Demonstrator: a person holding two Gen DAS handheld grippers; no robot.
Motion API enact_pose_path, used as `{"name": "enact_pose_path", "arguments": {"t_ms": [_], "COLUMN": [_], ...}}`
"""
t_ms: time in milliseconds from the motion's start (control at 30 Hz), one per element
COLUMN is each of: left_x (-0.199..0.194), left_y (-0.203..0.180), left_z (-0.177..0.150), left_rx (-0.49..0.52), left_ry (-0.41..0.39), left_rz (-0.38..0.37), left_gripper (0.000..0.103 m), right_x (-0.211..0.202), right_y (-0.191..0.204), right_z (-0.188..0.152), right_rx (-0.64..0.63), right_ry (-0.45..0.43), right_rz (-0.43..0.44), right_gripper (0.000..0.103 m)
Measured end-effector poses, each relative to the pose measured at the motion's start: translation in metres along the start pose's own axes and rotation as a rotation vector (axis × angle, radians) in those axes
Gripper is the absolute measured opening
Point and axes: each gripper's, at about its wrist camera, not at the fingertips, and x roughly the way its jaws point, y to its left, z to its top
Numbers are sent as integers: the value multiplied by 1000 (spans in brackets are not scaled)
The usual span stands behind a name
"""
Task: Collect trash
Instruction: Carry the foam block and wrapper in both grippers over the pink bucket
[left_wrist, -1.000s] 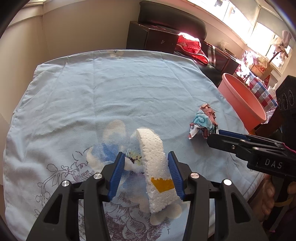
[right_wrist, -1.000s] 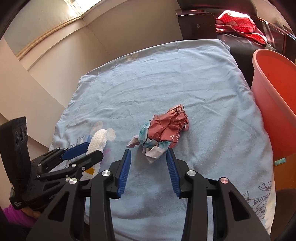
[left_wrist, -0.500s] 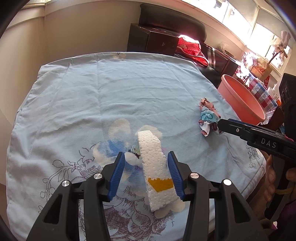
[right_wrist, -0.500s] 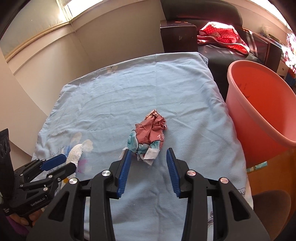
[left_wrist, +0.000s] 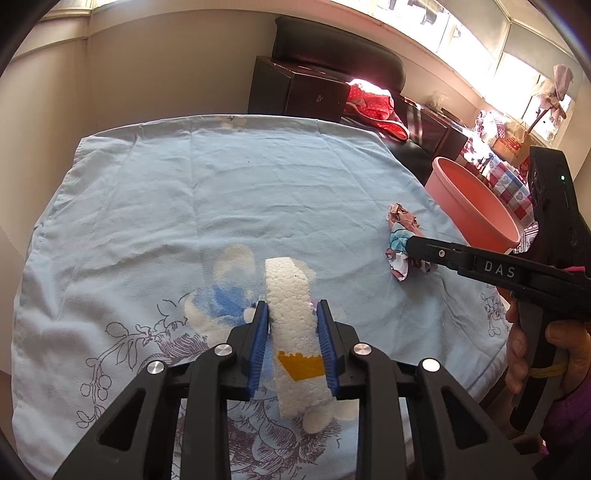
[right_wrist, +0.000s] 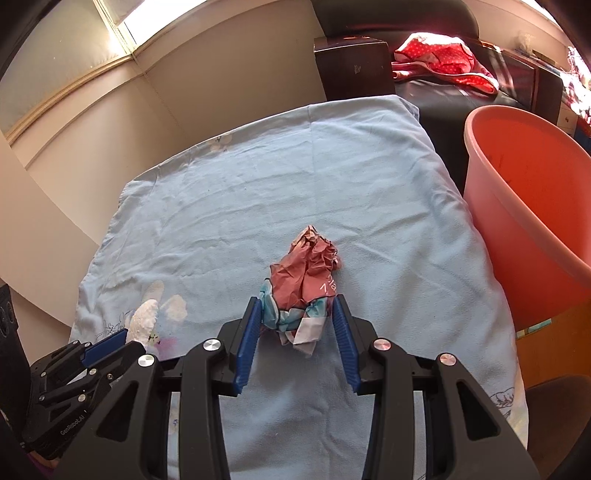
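The left hand-held gripper (left_wrist: 291, 347) has its blue pads pressed against both long sides of a white foam block (left_wrist: 295, 325), gripping it near the yellow patch, low over the blue cloth (left_wrist: 221, 192) that covers the worktop. The foam looks very light and stiff but crumbly, so a gentle squeeze across its flat sides, as here, seems right; a hard pinch would likely dent or snap it. The right hand-held gripper (right_wrist: 299, 332) stands around the near end of a crumpled paper wad (right_wrist: 306, 273); the left pad touches it, the right pad shows a small gap, so it reads as not yet clamped. The wad is soft and springy and should crush down under the pads; taking it across its thick middle would hold best. An orange bucket (right_wrist: 517, 229) stands just beside the worktop's right edge, its mouth open and close to the wad. The cloth beyond both pieces is bare, leaving free room to lift and swing right.
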Motion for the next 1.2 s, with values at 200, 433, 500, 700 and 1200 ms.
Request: {"name": "enact_pose_path", "arguments": {"t_ms": [200,433,500,700,1200], "left_x": [-4,-13,-16,-24,-28], "left_y": [-1,-10,-15,-35,-117], "left_z": [6,15,20,39,87], "left_rx": [-10,-13,-10,8,121], "left_ry": [-26,-87,-113,-191,-325], "left_rz": [-4,-20,-27,-56,-166], "left_gripper": [26,26,26,26,26], "right_x": [-8,-30,-39,-64,-118], "right_y": [-2,2,2,1,-41], "right_z": [-6,-9,-8,-6,4], "right_rx": [-19,-70,-81,-121,-82], "right_ry": [-19,-111,-146,-242,-437], "right_rz": [29,28,26,9,-98], "right_gripper": [32,31,31,32,32]}}
